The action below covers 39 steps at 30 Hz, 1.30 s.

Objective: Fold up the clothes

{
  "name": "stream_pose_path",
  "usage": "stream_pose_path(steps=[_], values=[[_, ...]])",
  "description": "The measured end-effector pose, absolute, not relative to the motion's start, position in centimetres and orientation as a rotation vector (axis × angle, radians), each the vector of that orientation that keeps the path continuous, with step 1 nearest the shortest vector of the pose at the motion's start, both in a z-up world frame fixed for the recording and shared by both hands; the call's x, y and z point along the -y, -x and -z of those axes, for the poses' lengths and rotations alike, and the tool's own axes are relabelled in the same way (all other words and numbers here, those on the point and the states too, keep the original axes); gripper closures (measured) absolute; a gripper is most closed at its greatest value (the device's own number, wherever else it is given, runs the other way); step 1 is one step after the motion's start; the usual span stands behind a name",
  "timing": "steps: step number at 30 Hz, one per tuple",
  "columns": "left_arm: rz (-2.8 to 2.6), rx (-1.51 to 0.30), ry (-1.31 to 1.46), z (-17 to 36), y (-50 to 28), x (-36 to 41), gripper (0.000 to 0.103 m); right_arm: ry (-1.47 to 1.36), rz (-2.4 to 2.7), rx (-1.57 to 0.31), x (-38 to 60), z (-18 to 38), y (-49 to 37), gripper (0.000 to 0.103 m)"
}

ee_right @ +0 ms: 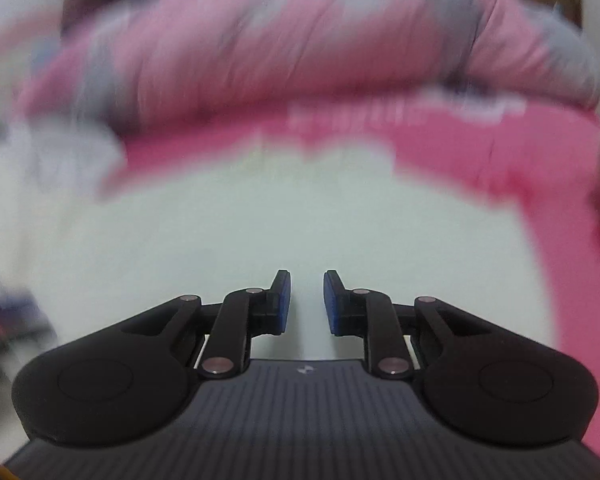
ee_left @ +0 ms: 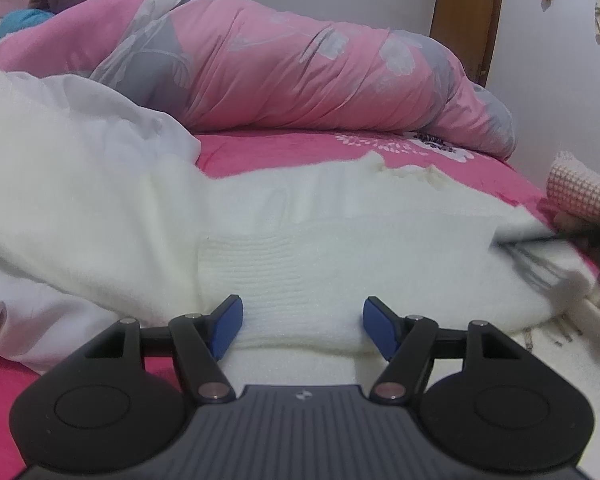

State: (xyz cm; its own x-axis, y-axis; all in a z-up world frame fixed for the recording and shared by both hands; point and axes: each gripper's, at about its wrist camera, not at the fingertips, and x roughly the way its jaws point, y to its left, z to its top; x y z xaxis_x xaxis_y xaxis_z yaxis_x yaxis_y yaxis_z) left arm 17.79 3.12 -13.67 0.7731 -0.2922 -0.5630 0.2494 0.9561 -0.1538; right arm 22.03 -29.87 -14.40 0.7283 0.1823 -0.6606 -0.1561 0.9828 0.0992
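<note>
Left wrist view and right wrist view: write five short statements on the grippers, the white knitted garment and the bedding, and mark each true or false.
1. The left gripper has its jaws spread wide over the white knitted garment. True.
2. The right gripper is clamped on a blue towel. False: a gap shows between its blue pads, with only white fabric beyond them.
3. The white garment lies on a bright pink bedsheet. True.
4. The rolled quilt behind the garment is plain green. False: it is pink with grey floral print.
5. The right wrist view is the sharper one. False: it is heavily blurred.
</note>
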Motion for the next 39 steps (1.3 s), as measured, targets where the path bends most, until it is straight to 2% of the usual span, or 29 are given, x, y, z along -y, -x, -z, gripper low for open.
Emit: stream_pose_path(steps=[7, 11, 39], values=[[0.308, -0.622, 0.108, 13.7, -18.0, -3.6, 0.033, -0.108, -0.158, -0.656, 28.2, 11.5, -18.9, 0.084], [0.316, -0.622, 0.127, 13.8, -18.1, -3.9, 0.032, -0.046, -0.151, -0.666, 26.6, 14.6, -16.9, 0.084], [0.352, -0.618, 0.225, 14.1, -18.3, -4.9, 0.030, -0.083, -0.139, -0.618, 26.7, 14.5, -16.6, 0.083]])
